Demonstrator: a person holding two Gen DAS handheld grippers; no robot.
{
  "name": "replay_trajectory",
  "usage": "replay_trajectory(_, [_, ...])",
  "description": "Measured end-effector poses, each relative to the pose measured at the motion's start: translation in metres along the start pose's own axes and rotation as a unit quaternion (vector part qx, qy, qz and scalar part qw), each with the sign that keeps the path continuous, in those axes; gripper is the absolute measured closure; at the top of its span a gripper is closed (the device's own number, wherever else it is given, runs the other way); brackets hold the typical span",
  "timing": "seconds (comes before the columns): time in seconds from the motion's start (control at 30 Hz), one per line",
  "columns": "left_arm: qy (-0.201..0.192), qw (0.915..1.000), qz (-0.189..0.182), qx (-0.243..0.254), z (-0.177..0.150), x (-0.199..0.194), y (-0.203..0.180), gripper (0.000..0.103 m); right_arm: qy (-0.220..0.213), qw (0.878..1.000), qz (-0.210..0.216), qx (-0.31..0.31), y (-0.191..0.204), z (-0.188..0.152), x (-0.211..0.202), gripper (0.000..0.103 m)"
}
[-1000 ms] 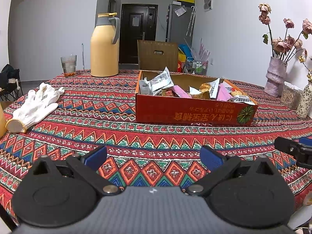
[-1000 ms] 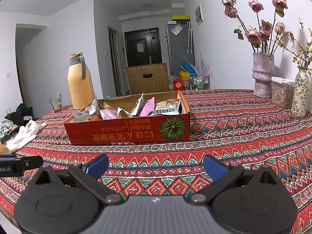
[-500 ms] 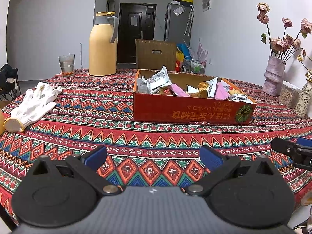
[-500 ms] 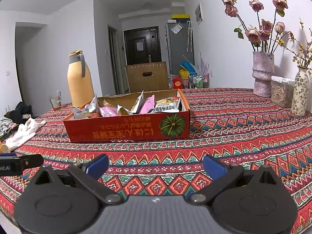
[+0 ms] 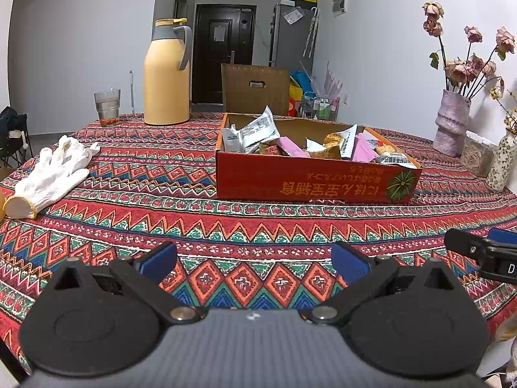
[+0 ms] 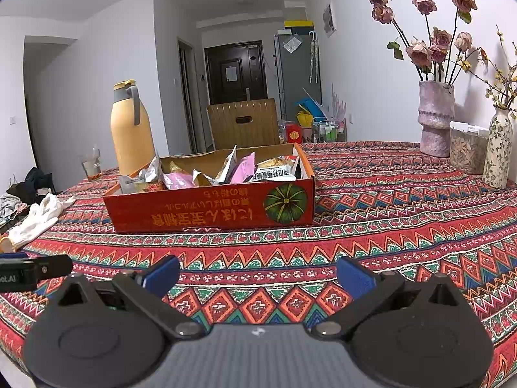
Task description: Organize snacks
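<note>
The left gripper (image 5: 253, 260) and right gripper (image 6: 258, 271) both hover low over the counter (image 6: 387, 226) with its red patterned cloth, jaws spread wide and empty. Ahead of them, well apart, sits the shallow red cardboard box (image 5: 310, 184), holding crinkled snack packets (image 5: 258, 132) in silver, pink and orange. White cotton gloves (image 5: 51, 174) lie at the left.

You see a matt woven tablecloth (image 5: 161, 194), a printed cardboard box (image 5: 310, 184), crinkly glossy wrappers (image 5: 258, 132) and knitted cloth gloves (image 5: 55, 171).
</note>
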State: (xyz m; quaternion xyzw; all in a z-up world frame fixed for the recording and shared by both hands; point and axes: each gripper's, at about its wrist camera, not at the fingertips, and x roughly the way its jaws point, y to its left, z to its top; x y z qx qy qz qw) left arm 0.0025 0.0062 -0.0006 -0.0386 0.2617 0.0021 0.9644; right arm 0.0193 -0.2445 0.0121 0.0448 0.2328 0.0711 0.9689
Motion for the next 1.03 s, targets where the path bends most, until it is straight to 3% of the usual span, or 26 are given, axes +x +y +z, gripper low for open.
replay_trajectory(1.03, [-0.002, 0.9999, -0.009, 0.004, -0.0015, 0.0003, -0.001, 0.0, 0.008, 1.0, 0.0, -0.003, 0.0011, -0.0047, 0.0049, 0.0])
